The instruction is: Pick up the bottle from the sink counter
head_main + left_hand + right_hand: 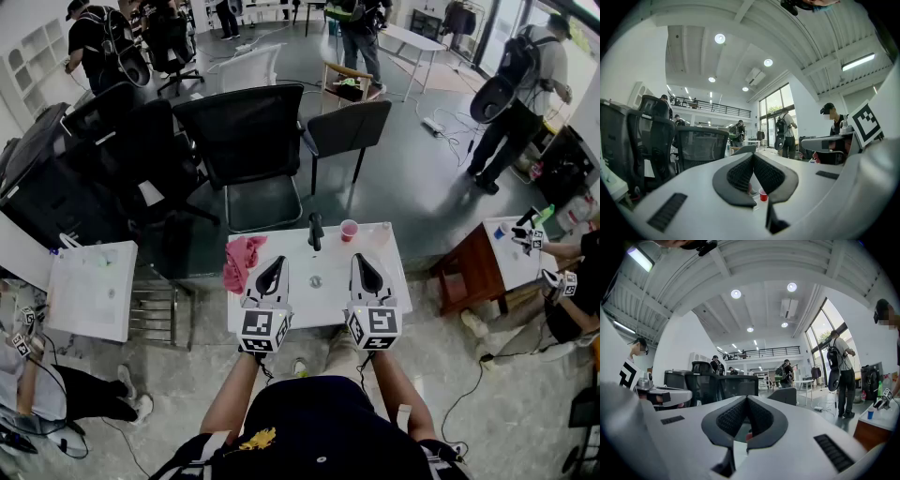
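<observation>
A white sink counter (384,281) stands in front of me in the head view. At its far edge stands a dark upright object (316,231), too small for me to say whether it is the bottle. A red cup (349,230) stands beside it and shows low between the jaws in the left gripper view (763,195). My left gripper (274,264) and right gripper (362,261) hover side by side over the counter's near half, short of the dark object. Both are shut and hold nothing, as the left gripper view (753,157) and the right gripper view (747,398) show.
A pink cloth (242,261) lies on the counter's left part, with a small drain (315,280) between the grippers. Black office chairs (246,141) stand behind the counter. A white side table (92,289) is at left, a wooden one (473,267) at right. People stand around the room.
</observation>
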